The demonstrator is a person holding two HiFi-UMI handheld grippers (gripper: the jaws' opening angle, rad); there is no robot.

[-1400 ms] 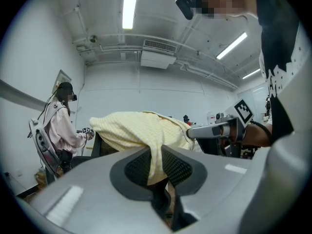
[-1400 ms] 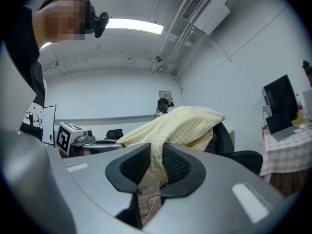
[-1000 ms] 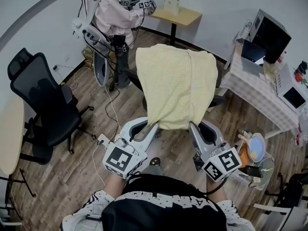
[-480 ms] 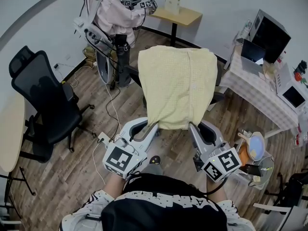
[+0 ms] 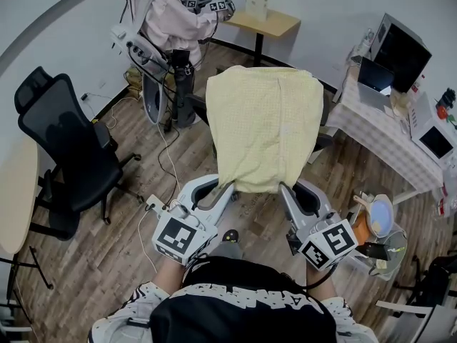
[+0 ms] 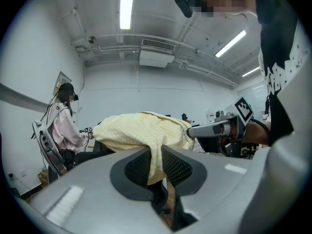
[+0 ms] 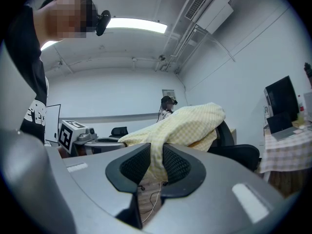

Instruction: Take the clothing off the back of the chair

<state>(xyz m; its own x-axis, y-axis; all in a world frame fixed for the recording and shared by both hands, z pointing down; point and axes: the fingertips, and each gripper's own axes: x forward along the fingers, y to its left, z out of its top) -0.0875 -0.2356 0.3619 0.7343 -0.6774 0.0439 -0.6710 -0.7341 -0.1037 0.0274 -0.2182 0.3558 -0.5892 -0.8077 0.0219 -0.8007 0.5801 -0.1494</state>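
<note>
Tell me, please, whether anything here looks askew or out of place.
Only the yellow garment: instead of hanging, it stretches from the chair back to the left gripper and right gripper, each shut on its near hem. Nothing else stands out.

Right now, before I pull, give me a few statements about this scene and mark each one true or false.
1. The left claw is shut on the lower edge of the yellow shirt. True.
2. The right claw is open and holds nothing. False: it too is shut on the shirt's lower edge.
3. The yellow shirt lies on the floor. False: it hangs draped over the back of a chair.
4. A black office chair stands apart at the left. True.
5. Nobody else is in the room. False: a second person stands on the far side, by a small table.
</note>
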